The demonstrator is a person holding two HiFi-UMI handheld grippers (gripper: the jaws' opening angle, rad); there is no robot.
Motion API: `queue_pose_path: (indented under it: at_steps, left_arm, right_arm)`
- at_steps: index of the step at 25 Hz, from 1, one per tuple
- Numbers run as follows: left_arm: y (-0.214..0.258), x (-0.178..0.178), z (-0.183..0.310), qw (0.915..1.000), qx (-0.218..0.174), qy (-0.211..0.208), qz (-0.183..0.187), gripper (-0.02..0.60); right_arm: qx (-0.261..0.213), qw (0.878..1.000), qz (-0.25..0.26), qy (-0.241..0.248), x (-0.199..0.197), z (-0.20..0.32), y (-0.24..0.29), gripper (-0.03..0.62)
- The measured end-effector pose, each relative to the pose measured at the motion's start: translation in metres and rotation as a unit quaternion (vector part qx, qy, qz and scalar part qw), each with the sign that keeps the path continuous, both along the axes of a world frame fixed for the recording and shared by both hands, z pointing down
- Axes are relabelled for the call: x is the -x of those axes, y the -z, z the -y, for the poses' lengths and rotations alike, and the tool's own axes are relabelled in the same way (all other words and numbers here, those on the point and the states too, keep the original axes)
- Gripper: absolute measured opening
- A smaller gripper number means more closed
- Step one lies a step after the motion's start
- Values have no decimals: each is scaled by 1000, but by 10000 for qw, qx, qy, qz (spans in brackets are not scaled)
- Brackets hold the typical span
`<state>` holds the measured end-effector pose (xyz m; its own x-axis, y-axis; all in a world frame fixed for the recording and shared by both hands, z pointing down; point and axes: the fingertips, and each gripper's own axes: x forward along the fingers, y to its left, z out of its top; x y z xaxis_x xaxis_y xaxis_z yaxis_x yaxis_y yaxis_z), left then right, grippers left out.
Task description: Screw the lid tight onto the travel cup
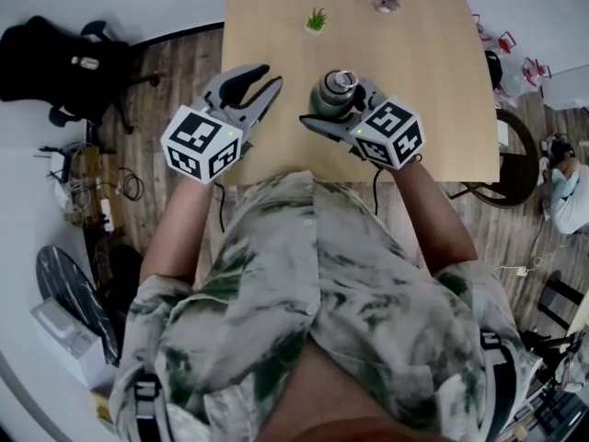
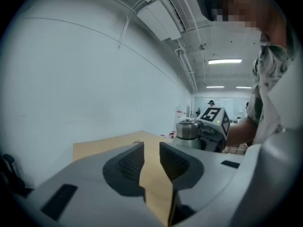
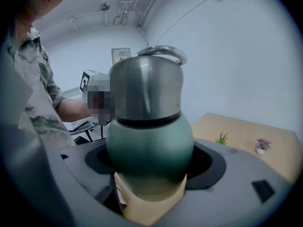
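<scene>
Jaws of the right gripper (image 1: pixel 337 107) are clamped on the green belly of the travel cup (image 3: pixel 149 150), which stands upright over the near part of the wooden table (image 1: pixel 433 72). The steel lid (image 3: pixel 147 89) sits on top of the cup with its ring handle (image 3: pixel 163 51) uppermost. Left of the cup and apart from it, the left gripper (image 2: pixel 151 161) has its jaws a narrow gap apart, nothing between them. Beyond the cup stand a small potted plant (image 1: pixel 316 20) and a pink ornament (image 1: pixel 386 2).
</scene>
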<state>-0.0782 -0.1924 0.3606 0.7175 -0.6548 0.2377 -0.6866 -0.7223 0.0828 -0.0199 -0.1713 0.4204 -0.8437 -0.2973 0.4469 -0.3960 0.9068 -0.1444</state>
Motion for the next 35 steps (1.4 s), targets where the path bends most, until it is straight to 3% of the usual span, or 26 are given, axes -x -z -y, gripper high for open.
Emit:
queue_pose_path:
  at_steps: [3,9,20,35]
  left_arm:
    - [-13,9,1,9992,288,291,-16,63]
    - [-38,17,-9,9970,540,422,363,28]
    - [-67,9,-29,9940,944,297,471,24]
    - [-77,9,-37,9927,1081,291,452,25]
  right_arm:
    - [-13,10000,5,-36,-3,0,0,405]
    - [-19,10000,24,-41,-3,-2,2,405]
    - [-74,10000,19,-47,-6,-6,0,405]
    - [-54,10000,51,55,-3,-11,-3,405]
